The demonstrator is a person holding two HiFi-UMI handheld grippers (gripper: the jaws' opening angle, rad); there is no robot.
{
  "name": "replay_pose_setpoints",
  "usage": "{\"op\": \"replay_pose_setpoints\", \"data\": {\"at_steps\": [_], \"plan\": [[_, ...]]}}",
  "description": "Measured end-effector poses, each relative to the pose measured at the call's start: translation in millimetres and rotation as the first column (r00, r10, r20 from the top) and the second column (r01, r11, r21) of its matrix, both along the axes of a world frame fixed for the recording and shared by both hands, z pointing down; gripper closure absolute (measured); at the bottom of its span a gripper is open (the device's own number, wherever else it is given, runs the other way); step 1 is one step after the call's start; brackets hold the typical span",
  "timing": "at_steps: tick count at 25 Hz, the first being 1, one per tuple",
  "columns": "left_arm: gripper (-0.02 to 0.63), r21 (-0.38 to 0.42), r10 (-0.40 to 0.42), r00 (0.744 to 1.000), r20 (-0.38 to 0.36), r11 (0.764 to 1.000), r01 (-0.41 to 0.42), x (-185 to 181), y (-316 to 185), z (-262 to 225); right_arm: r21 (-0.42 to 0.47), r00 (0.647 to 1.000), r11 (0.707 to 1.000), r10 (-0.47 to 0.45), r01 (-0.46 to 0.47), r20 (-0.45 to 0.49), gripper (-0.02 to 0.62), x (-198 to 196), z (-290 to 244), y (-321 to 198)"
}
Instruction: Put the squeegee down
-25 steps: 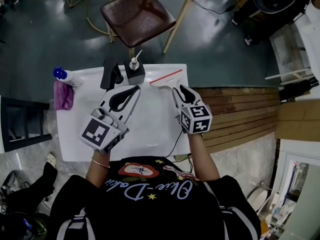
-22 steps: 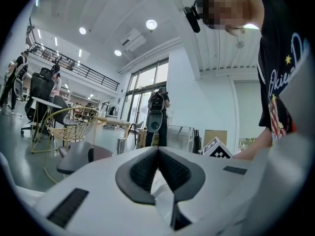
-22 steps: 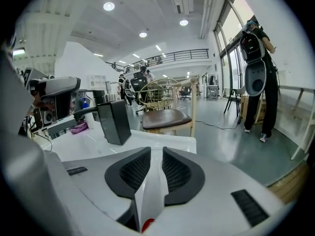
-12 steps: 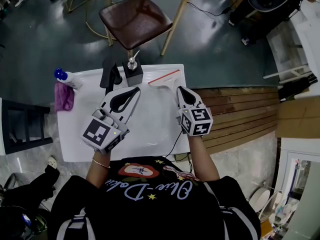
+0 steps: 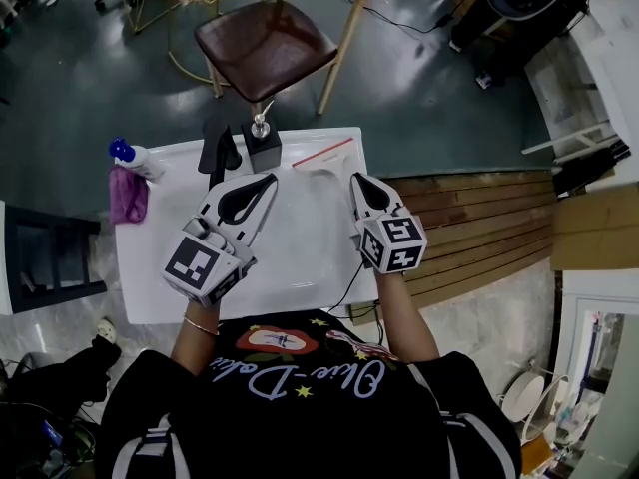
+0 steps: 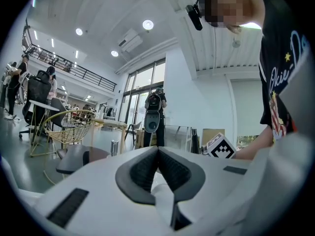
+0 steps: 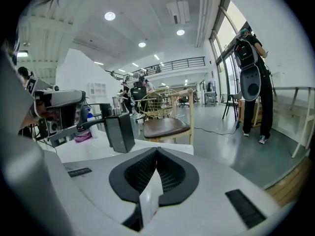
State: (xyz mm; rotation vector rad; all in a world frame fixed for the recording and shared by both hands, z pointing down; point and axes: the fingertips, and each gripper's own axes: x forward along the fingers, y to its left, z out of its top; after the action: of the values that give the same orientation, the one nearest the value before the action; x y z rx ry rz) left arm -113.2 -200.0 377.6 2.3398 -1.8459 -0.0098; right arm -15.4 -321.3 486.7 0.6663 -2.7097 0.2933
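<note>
Since the earlier frame, your right tongs (image 5: 357, 180) have closed from wide apart. Both the right tongs and the left tongs (image 5: 268, 180) now stand fully closed with nothing between the pads. The squeegee (image 5: 321, 156) lies on the white counter (image 5: 300, 257) near its upper right edge, just left of the right tongs' tips.

Legible writing: cursive "Okie-" on your shirt (image 5: 300, 382).

Count:
- one squeegee
- one spray bottle (image 5: 130, 155)
- one purple cloth (image 5: 127, 194)
- one pump dispenser (image 5: 262, 146)
- one chair (image 5: 265, 43)

Only the head view shows the squeegee. The gripper views add a standing person (image 7: 251, 77).
</note>
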Motion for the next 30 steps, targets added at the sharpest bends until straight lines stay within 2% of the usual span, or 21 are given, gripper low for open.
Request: {"op": "replay_pose_setpoints", "data": {"at_steps": [30], "plan": [[0.591, -0.001, 0.091, 0.995, 0.034, 0.996, -0.091, 28, 25, -4, 0.03, 0.988, 0.999, 0.02, -0.025, 0.154, 0.604, 29, -60, 52]]}}
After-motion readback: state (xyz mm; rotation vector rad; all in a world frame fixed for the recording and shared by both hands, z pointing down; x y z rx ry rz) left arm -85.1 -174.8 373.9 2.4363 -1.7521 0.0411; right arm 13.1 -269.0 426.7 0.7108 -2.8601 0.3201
